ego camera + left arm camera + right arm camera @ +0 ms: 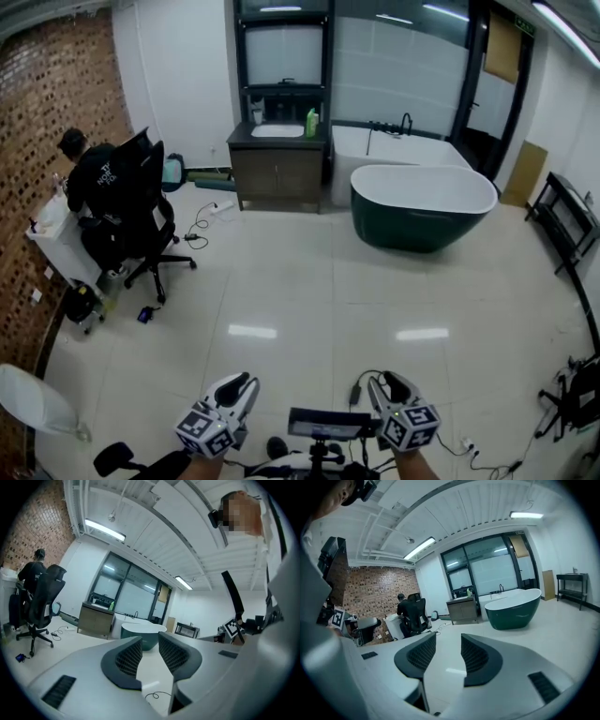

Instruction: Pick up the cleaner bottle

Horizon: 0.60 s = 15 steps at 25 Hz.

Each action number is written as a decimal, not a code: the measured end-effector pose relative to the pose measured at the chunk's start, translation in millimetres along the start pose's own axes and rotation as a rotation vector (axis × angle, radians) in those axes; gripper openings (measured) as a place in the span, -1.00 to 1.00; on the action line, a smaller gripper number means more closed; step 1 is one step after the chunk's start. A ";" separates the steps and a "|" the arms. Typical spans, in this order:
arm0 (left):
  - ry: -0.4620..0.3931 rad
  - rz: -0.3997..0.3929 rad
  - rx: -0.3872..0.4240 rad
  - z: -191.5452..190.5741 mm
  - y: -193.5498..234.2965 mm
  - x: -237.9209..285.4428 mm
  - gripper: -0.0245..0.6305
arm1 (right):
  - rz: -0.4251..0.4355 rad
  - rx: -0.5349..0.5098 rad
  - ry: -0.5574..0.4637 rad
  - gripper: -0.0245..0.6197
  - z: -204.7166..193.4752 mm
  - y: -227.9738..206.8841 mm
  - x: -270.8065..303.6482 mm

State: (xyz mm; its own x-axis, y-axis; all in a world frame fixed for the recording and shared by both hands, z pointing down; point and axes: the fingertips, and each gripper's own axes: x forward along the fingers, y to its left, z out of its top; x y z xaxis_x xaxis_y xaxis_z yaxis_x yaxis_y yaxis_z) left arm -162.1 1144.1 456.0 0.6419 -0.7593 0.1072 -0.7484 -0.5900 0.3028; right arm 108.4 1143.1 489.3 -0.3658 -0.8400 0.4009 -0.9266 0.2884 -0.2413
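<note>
**Asker:** While nothing is held yet, where do the claws sit?

**Describer:** Low and close. The left claw (pixel 246 382) has its jaws slightly apart, the right claw (pixel 384 382) wider. Both are empty.

**Asker:** And the cleaner bottle (pixel 311 123)?

**Describer:** Green, upright on the far tabletop (pixel 241 137), right of the sink (pixel 277 130). Approach comes first, I judge: crossing the floor (pixel 309 281).

**Asker:** Obstacles?

**Describer:** Left, a person (pixel 94 173) in an office chair (pixel 145 202), and cables (pixel 200 225). Right, a dark bathtub (pixel 422 202). The middle looks passable.

A glossy pale tiled floor (pixel 309 309) runs to a dark green bathtub (pixel 422 206) and a wooden vanity cabinet (pixel 279 173) beneath tall dark-framed windows (pixel 281 52). A brick wall (pixel 56 112) lines the left side beside a black office chair (pixel 145 202). Strip lights (pixel 104 530) glow on the white ceiling.
</note>
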 end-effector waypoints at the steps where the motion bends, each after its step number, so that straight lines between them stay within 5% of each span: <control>1: 0.000 0.001 -0.002 0.8 3.3 0.0 -0.63 | -0.001 0.002 0.004 -0.43 0.8 2.9 3.9; 15: -0.011 -0.103 0.024 40.1 32.1 24.4 -0.63 | 0.013 -0.021 -0.018 -0.43 26.3 69.4 68.2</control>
State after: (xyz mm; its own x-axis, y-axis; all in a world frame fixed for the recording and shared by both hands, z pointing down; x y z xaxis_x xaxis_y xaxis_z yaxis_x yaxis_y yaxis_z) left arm -177.2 1095.6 430.4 0.7140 -0.6970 0.0661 -0.6823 -0.6714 0.2893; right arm 21.4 1093.8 476.6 -0.3767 -0.8438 0.3822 -0.9234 0.3090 -0.2279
